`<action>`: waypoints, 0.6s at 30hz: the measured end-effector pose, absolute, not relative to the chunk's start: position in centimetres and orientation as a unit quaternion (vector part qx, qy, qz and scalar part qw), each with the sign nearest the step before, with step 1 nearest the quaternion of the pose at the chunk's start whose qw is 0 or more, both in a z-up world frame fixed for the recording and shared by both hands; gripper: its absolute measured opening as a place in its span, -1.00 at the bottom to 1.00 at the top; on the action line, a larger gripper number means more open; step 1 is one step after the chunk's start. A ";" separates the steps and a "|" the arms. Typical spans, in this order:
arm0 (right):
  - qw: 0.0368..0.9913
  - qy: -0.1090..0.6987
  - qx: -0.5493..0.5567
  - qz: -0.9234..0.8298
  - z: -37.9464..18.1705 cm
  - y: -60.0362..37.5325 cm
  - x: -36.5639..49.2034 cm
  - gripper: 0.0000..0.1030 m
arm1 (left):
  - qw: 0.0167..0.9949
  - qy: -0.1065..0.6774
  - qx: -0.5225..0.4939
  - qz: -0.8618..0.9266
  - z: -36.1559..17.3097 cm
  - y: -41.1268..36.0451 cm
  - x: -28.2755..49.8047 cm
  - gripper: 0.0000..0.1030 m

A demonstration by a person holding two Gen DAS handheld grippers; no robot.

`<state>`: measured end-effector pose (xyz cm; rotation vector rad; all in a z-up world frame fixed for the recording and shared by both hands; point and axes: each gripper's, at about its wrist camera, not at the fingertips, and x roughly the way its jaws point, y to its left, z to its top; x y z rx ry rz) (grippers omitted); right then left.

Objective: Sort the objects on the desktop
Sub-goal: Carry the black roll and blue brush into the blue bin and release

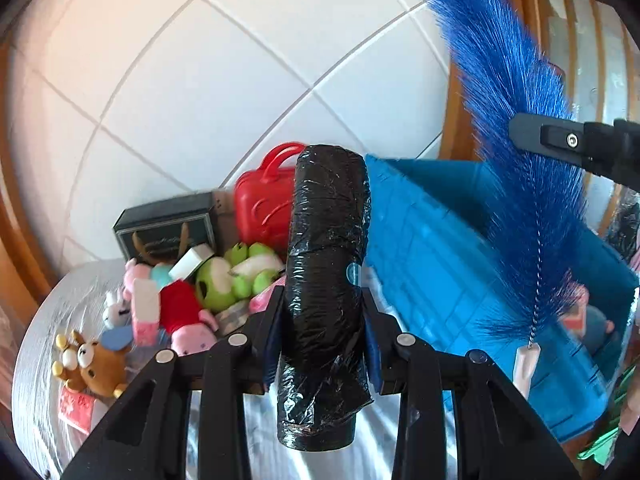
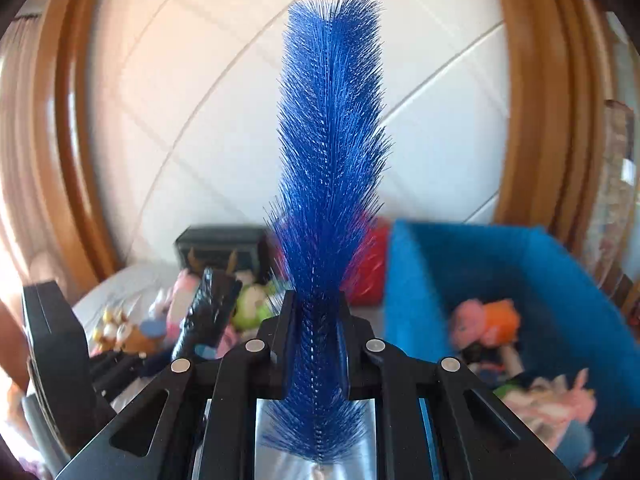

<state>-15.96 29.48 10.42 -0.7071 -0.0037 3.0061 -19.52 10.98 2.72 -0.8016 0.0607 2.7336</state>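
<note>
Brush (image 2: pixel 332 152) upright between tool (image 2: pixel 316 340) pads (clamped)

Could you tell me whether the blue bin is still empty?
No, the blue bin already holds several soft toys in the right wrist view.

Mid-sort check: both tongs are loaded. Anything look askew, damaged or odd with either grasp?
Yes. The right tongs clamp the blue brush by its bristles, not its white handle, which dangles free below. The black bag roll in the left tongs has a loose, crinkled flap at its lower end. Nothing looks spilled.
</note>
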 end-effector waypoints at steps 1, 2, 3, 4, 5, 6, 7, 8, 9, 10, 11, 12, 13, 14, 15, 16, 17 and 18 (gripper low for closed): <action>0.042 -0.001 -0.218 0.975 12.1 31.1 -15.4 -0.68 | 0.157 0.022 -0.272 0.949 3.8 12.6 -19.7 -0.35; 0.056 -0.004 -0.210 0.976 13.4 32.3 -14.9 -0.68 | 0.168 0.024 -0.265 0.949 5.0 14.6 -19.9 -0.35; 0.075 -0.009 -0.203 0.976 14.9 33.9 -14.4 -0.68 | 0.180 0.025 -0.260 0.948 5.9 16.3 -20.0 -0.35; 0.088 -0.012 -0.201 0.976 15.9 35.2 -14.1 -0.68 | 0.193 0.025 -0.258 0.946 6.7 18.2 -20.1 -0.35; 0.099 -0.012 -0.201 0.975 16.8 36.5 -13.9 -0.68 | 0.207 0.023 -0.260 0.943 7.5 20.2 -20.3 -0.35; 0.110 -0.013 -0.203 0.973 17.6 38.0 -13.7 -0.69 | 0.218 0.022 -0.261 0.940 8.1 21.9 -20.5 -0.35; 0.126 -0.015 -0.206 0.970 18.2 39.5 -13.6 -0.69 | 0.229 0.021 -0.263 0.937 8.7 23.7 -20.7 -0.35; 0.138 -0.016 -0.208 0.968 18.6 40.9 -13.3 -0.69 | 0.237 0.019 -0.266 0.934 9.1 25.3 -20.9 -0.35; 0.149 -0.015 -0.212 0.966 18.9 42.5 -13.1 -0.69 | 0.246 0.018 -0.270 0.931 9.3 26.8 -21.1 -0.35; 0.155 -0.013 -0.219 0.963 19.0 43.9 -13.1 -0.69 | 0.253 0.020 -0.275 0.927 9.5 28.3 -21.4 -0.35; 0.161 -0.011 -0.228 0.960 18.9 45.1 -13.1 -0.68 | 0.258 0.024 -0.281 0.924 9.6 30.0 -21.6 -0.35; 0.170 -0.012 -0.235 0.957 18.6 46.2 -13.2 -0.68 | 0.262 0.029 -0.286 0.921 9.6 31.5 -21.7 -0.35; 0.180 -0.021 -0.249 0.952 18.1 47.3 -13.5 -0.68 | 0.266 0.035 -0.293 0.918 9.4 32.9 -21.8 -0.35; 0.184 -0.027 -0.261 0.947 17.6 48.1 -13.8 -0.68 | 0.266 0.043 -0.300 0.915 9.0 34.1 -22.0 -0.35; 0.186 -0.031 -0.275 0.943 16.9 48.7 -14.0 -0.68 | 0.264 0.049 -0.309 0.912 8.6 35.5 -22.2 -0.35; 0.186 -0.036 -0.294 0.937 15.8 49.5 -14.4 -0.68 | 0.264 0.053 -0.318 0.909 8.1 36.3 -22.4 -0.35; 0.188 -0.040 -0.307 0.932 14.9 50.0 -14.7 -0.68 | 0.265 0.055 -0.329 0.905 7.5 37.0 -22.8 -0.35; 0.191 -0.042 -0.319 0.927 14.1 50.5 -14.9 -0.68 | 0.265 0.058 -0.337 0.902 7.0 37.4 -23.0 -0.35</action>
